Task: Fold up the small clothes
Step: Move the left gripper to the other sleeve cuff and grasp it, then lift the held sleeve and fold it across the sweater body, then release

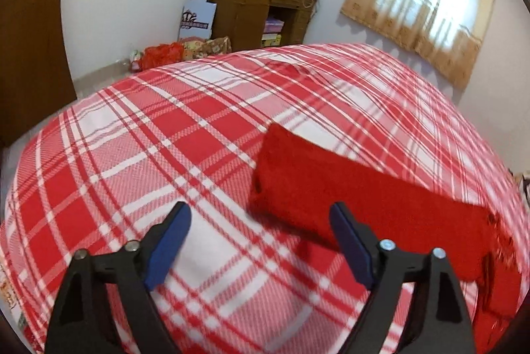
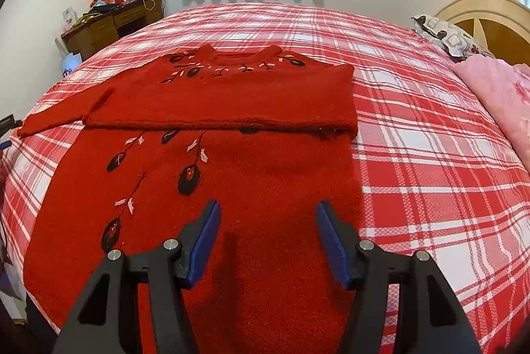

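Garment: a red sweater [image 2: 212, 175] is spread on the plaid bed [image 2: 414, 128], directly beneath and ahead of the right gripper [image 2: 268, 241].
Done: the right sleeve is seen folded across the chest.
Left: the left sleeve [image 1: 347, 195], just right of the left gripper [image 1: 261, 244], is not yet folded; the body fold remains.
Jaws: both are spread, with nothing pinched.
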Motion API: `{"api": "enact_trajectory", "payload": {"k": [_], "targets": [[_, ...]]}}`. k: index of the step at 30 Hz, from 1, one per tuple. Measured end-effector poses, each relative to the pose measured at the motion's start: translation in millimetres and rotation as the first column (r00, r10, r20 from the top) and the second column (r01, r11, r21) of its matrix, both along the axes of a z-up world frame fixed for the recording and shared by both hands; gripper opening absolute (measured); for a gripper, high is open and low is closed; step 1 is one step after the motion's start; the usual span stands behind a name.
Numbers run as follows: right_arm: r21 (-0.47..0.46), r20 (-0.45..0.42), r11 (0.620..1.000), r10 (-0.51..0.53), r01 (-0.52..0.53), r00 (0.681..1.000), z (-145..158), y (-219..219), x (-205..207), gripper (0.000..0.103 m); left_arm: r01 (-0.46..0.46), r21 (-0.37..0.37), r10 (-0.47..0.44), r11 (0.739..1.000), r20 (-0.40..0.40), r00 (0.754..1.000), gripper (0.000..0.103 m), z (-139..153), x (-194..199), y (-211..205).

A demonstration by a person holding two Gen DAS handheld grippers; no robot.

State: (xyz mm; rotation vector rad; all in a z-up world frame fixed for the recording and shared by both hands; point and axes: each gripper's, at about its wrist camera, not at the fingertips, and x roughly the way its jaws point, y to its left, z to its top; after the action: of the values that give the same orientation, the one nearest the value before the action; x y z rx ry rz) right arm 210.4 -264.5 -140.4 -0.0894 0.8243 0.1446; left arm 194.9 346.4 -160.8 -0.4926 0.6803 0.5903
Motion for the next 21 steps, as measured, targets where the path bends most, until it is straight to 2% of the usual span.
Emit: {"api": "enact_trajectory", "payload": {"k": [2, 5, 8, 10, 11, 12, 14, 17, 21], "targets": [[-0.003, -0.006, 1.000, 0.000, 0.000, 1.000, -3, 2, 0, 0.061, -0.001, -0.020, 0.001, 1.000, 0.005, 1.000, 0.085, -2, 5, 5], [-0.002, -0.010, 1.000, 0.002, -0.002, 1.000, -4, 3, 0, 0.061, 0.011, -0.047, -0.011, 0.999, -0.002, 1.000, 0.077, -4, 13, 9], [-0.001, -0.010, 1.000, 0.002, -0.002, 1.000, -5, 4, -1, 0.061, 0.018, -0.047, -0.019, 0.999, -0.011, 1.000, 0.075, -5, 18, 9], [-0.002, -0.012, 1.000, 0.001, -0.001, 1.000, -6, 5, -1, 0.061, 0.027, -0.043, -0.027, 0.999, -0.015, 1.000, 0.068, -6, 22, 8], [-0.002, -0.012, 1.000, 0.001, -0.001, 1.000, -7, 5, -1, 0.061, 0.034, -0.047, -0.035, 0.998, -0.014, 0.999, 0.055, -7, 24, 8], [-0.002, -0.013, 1.000, 0.001, -0.001, 1.000, -7, 5, -1, 0.061, 0.044, -0.053, -0.045, 0.998, -0.015, 0.999, 0.038, -8, 26, 8], [-0.001, -0.013, 1.000, 0.000, 0.000, 1.000, -8, 5, -2, 0.061, 0.067, -0.080, -0.069, 0.995, -0.022, 0.997, 0.019, -10, 29, 10], [0.003, -0.009, 1.000, -0.001, 0.001, 1.000, -7, 5, -2, 0.061, 0.077, -0.092, -0.079, 0.993, -0.011, 0.997, 0.017, -6, 27, 10], [0.011, 0.006, 1.000, -0.003, 0.003, 1.000, -4, 3, -5, 0.061, 0.102, -0.058, -0.101, 0.993, 0.011, 0.995, 0.017, 12, 22, 5]]}}
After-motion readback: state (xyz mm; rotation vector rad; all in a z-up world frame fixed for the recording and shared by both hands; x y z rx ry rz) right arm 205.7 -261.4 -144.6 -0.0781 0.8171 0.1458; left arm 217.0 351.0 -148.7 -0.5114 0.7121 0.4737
